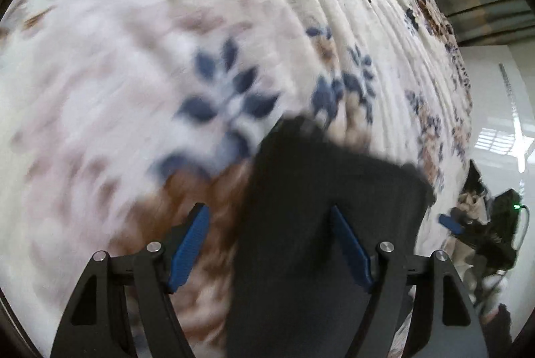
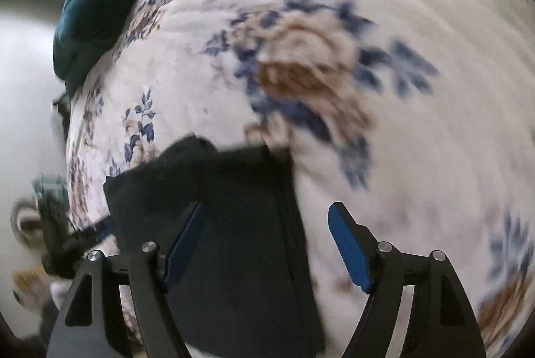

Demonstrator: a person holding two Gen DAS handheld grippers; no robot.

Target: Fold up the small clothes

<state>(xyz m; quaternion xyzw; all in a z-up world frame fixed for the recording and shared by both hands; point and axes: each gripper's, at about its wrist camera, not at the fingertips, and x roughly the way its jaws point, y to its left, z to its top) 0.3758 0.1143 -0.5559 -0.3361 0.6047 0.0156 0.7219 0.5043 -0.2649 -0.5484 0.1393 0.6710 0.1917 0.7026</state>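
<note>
One small dark garment of soft black cloth (image 1: 321, 190), one cream plush blanket with blue and brown flowers (image 1: 133, 57) under it, one dark teal bundle of cloth (image 2: 97, 0) at the blanket's far edge, two tongs in my hands. My left gripper (image 1: 271, 217) stands wide, pads pressing nothing; the black cloth lies below it, filling the gap from the middle across to the right blue pad and past it. My right gripper (image 2: 265, 215) also stands wide and holds nothing; here the garment lies under the left pad and reaches about halfway into the gap, its straight edge ending short of the right pad (both views are smeared). Each camera catches the other tong at its frame edge.
</note>
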